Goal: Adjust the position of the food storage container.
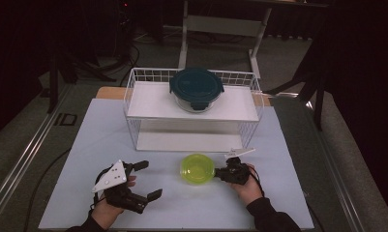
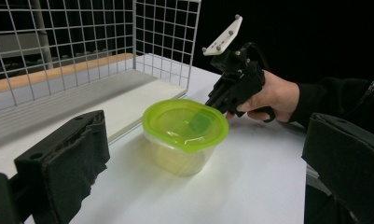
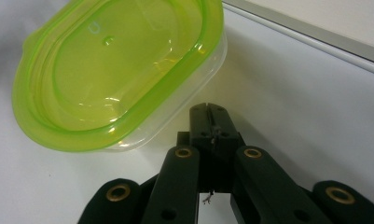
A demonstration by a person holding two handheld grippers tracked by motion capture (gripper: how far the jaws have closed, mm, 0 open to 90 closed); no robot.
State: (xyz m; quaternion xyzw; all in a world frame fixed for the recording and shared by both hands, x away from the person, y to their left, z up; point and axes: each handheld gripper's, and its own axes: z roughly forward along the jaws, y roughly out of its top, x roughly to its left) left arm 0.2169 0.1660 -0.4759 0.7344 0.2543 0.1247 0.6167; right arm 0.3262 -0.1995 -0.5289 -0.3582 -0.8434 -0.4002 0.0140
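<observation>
Item: lidded tub on white surface [image 1: 85, 145], my two tools either side.

Left to right: my left tool [image 1: 142, 180], jaws spread wide, holding nothing, with bare surface all round it. Centre front, just before the wire shelf rack [image 1: 133, 92]: small clear tub [image 1: 197, 169] with translucent lime-green lid, seated, no legible label. My right tool [image 1: 221, 171], jaws pressed together, tips just beside the tub's rim, gripping nothing. Glass container [image 1: 196, 89] with dark teal lid on the rack's upper shelf.

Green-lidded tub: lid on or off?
On. The green lid sits flat over the clear tub, rim covered all round; tub upright on the table.
</observation>
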